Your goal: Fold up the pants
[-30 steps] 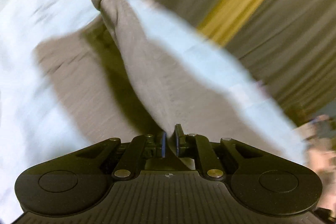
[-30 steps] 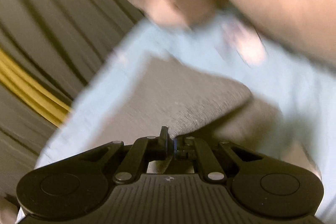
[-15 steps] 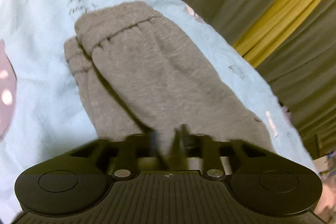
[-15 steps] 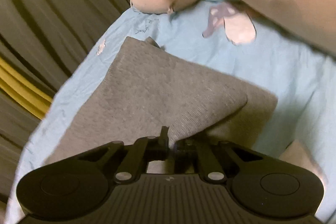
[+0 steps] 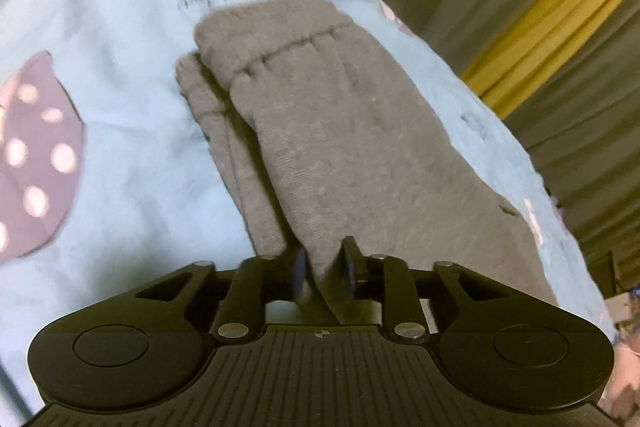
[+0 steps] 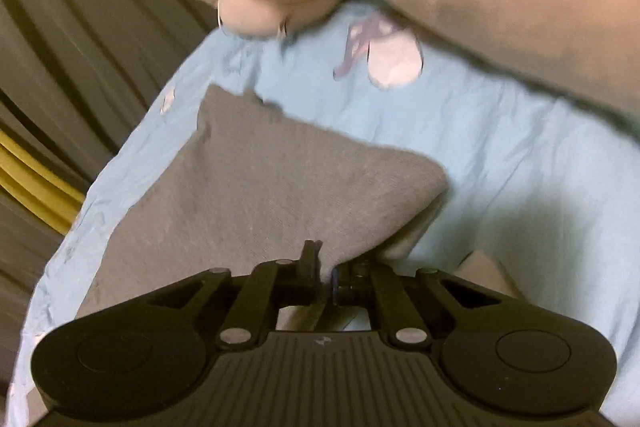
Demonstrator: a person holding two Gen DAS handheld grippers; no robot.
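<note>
One pair of grey pants, folded over with its gathered waistband on top, lies on a light-blue printed sheet whose handwritten marks are illegible. The left tool is opening around a fabric fold; the right tool pinches a corner.

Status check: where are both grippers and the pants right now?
Left gripper opening, grey pants between its pads. Right gripper shut on pants edge. Pants folded over on blue sheet. Nothing blocking.
</note>
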